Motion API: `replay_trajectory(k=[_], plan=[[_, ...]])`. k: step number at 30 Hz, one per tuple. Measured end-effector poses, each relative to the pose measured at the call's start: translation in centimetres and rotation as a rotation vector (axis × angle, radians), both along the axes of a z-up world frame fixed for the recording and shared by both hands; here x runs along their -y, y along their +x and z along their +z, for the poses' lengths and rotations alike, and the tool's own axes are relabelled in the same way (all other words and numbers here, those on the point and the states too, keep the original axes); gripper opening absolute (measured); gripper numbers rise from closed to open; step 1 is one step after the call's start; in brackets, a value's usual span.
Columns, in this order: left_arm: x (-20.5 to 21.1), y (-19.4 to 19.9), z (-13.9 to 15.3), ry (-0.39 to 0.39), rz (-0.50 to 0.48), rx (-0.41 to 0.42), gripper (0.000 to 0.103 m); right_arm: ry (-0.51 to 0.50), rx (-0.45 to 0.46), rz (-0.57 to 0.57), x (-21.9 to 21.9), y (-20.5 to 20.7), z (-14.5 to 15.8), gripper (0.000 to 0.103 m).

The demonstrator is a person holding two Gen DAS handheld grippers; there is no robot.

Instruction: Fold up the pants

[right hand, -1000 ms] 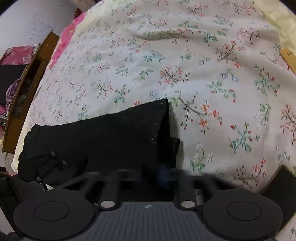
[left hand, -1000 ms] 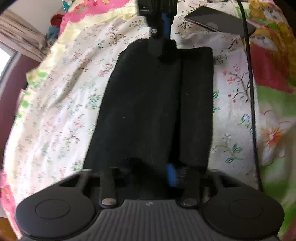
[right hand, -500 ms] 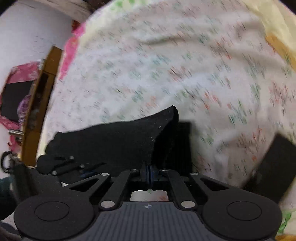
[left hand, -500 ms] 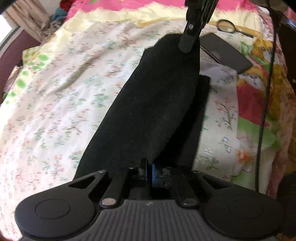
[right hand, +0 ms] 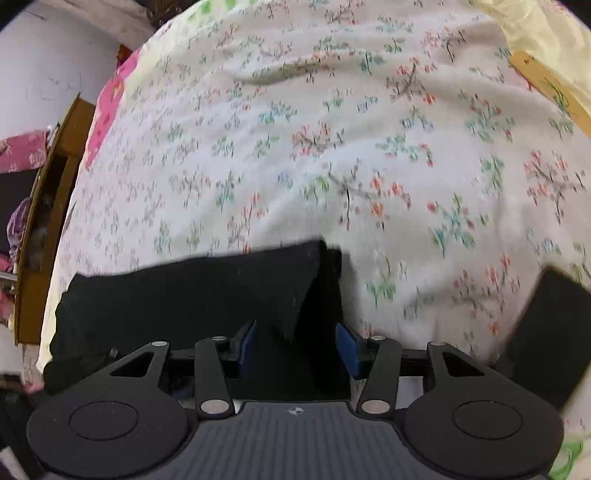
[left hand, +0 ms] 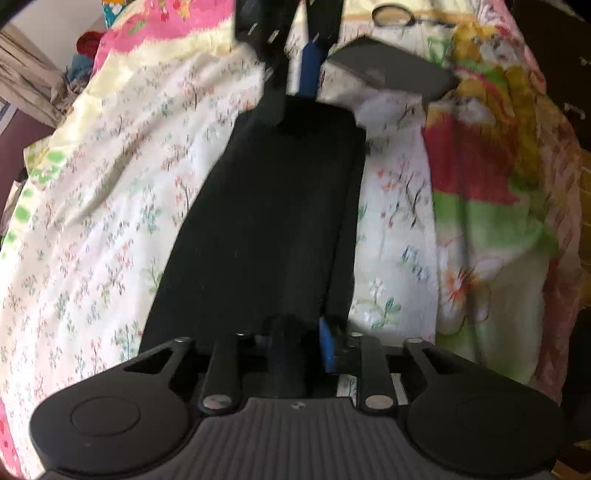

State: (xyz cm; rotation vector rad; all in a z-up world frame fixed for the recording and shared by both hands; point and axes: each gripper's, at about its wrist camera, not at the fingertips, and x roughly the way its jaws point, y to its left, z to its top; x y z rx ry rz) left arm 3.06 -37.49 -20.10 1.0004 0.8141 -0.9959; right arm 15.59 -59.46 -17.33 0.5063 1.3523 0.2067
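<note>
The black pants (left hand: 266,221) lie in a long folded strip on the floral sheet (left hand: 110,221). My left gripper (left hand: 304,343) stands over the strip's near end. Its jaws are opening, and one blue pad (left hand: 327,347) is clear of the cloth, which lies between the fingers. At the strip's far end my right gripper (left hand: 295,85) reaches down. In the right wrist view the right gripper (right hand: 297,343) is opening too. Both blue pads (right hand: 347,347) stand apart, with the pants' end (right hand: 221,291) lying loose between them.
A dark flat tablet (left hand: 388,70) lies beside the far end of the pants, also seen as the dark slab (right hand: 543,332). A magnifying glass (left hand: 393,14) lies beyond it. A bright patterned blanket (left hand: 491,184) covers the right side. Wooden furniture (right hand: 48,221) stands past the bed's edge.
Half a second ago both grippers were shut on a raised edge of the pants. Now that layer lies flat over the lower one and both pairs of jaws have parted.
</note>
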Motion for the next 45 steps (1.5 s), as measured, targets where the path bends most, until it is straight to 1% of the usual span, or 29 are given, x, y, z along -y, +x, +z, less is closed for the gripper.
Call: replay_trajectory(k=[1, 2, 3, 5, 7, 8, 9, 11, 13, 15, 16, 18, 19, 20, 21, 22, 23, 24, 26, 28, 29, 30, 33, 35, 37, 42, 43, 44, 45], plan=[[0.1, -0.2, 0.3, -0.021, -0.005, -0.01, 0.041, -0.013, 0.011, 0.001, -0.1, 0.4, -0.4, 0.034], [0.3, -0.3, 0.5, -0.033, -0.004, -0.019, 0.046, -0.023, 0.009, -0.003, -0.3, 0.8, -1.2, 0.036], [0.7, -0.7, 0.3, -0.035, -0.002, -0.028, 0.048, -0.017, -0.007, -0.009, -0.4, 1.1, -2.2, 0.036], [1.2, -0.9, -0.3, -0.033, 0.0, -0.044, 0.048, 0.04, -0.061, -0.036, -0.6, 1.4, -4.6, 0.036], [1.3, -0.8, -0.6, -0.023, 0.01, -0.072, 0.048, 0.071, -0.082, -0.078, -0.9, 1.1, -5.6, 0.035], [1.3, -0.7, -0.5, -0.024, 0.01, -0.067, 0.048, 0.067, -0.076, -0.082, -0.8, 1.0, -5.6, 0.028], [1.1, -0.8, -0.2, -0.031, 0.011, -0.054, 0.048, 0.065, -0.08, -0.089, -0.6, 0.8, -5.3, 0.011], [0.8, 0.1, 0.8, -0.067, 0.037, -0.044, 0.049, 0.112, -0.095, -0.137, 0.5, 0.4, -5.1, 0.0], [1.1, 1.7, 1.2, -0.091, 0.097, -0.056, 0.049, 0.13, -0.078, -0.157, 0.9, 0.1, -4.6, 0.0], [1.4, 3.1, 0.7, -0.092, 0.163, -0.064, 0.05, 0.121, -0.08, -0.171, 0.6, -0.1, -5.2, 0.0], [1.4, 3.5, 0.1, -0.081, 0.19, -0.079, 0.05, 0.117, -0.09, -0.181, 0.5, -0.1, -5.6, 0.0], [1.6, 3.8, -1.7, -0.036, 0.199, -0.118, 0.05, 0.113, -0.09, -0.185, 0.3, -0.2, -6.1, 0.0], [1.5, 3.6, -2.2, -0.029, 0.192, -0.106, 0.05, 0.119, -0.09, -0.176, 0.3, -0.2, -6.1, 0.003], [1.4, 3.4, -2.1, -0.036, 0.184, -0.102, 0.05, 0.14, -0.089, -0.164, 0.1, -0.2, -6.2, 0.014], [1.5, 3.4, -1.9, -0.038, 0.184, -0.103, 0.05, 0.155, -0.085, -0.165, 0.1, -0.2, -6.1, 0.022], [1.6, 3.5, -1.8, -0.04, 0.193, -0.108, 0.05, 0.156, -0.088, -0.173, -0.2, -0.1, -6.1, 0.02], [1.6, 3.5, -1.9, -0.039, 0.205, -0.114, 0.05, 0.157, -0.098, -0.178, -0.5, 0.1, -6.2, 0.005], [1.6, 3.4, -1.9, -0.039, 0.213, -0.117, 0.049, 0.175, -0.106, -0.177, -0.9, 0.3, -6.2, 0.0], [1.8, 3.5, -1.9, -0.041, 0.209, -0.119, 0.045, 0.209, -0.097, -0.165, -1.2, 0.4, -5.0, 0.0], [2.5, 3.4, -2.2, -0.046, 0.18, -0.136, 0.03, 0.254, -0.08, -0.17, -1.0, 0.2, -3.8, 0.0], [3.1, 3.1, -2.3, -0.042, 0.158, -0.146, 0.015, 0.276, -0.08, -0.174, -0.7, 0.0, -3.2, 0.0], [3.7, 2.6, -2.3, -0.038, 0.134, -0.146, 0.008, 0.29, -0.083, -0.17, -0.7, -0.1, -2.7, 0.0], [5.2, 1.8, -2.5, -0.036, 0.093, -0.111, 0.008, 0.302, -0.092, -0.157, -0.9, -0.5, -1.4, 0.0], [6.0, 2.5, -2.5, -0.055, 0.105, -0.134, 0.008, 0.316, -0.085, -0.156, -1.0, -0.6, -0.6, 0.0], [6.9, 3.3, -2.2, -0.078, 0.117, -0.157, 0.008, 0.301, -0.072, -0.138, -1.1, -0.6, 0.2, 0.0], [9.9, 3.5, -1.4, -0.135, 0.095, -0.148, 0.008, 0.231, -0.061, -0.148, -0.2, -0.9, 1.6, 0.0], [10.6, 3.5, -0.8, -0.173, 0.09, -0.17, 0.008, 0.225, -0.051, -0.156, 0.2, -1.1, 2.2, 0.0], [11.2, 3.4, -0.2, -0.234, 0.067, -0.247, 0.012, 0.262, -0.03, -0.178, 0.5, -1.1, 2.5, 0.0], [12.4, 2.9, 0.3, -0.271, 0.042, -0.291, 0.012, 0.284, -0.004, -0.202, 1.0, -0.9, 3.3, 0.0]])
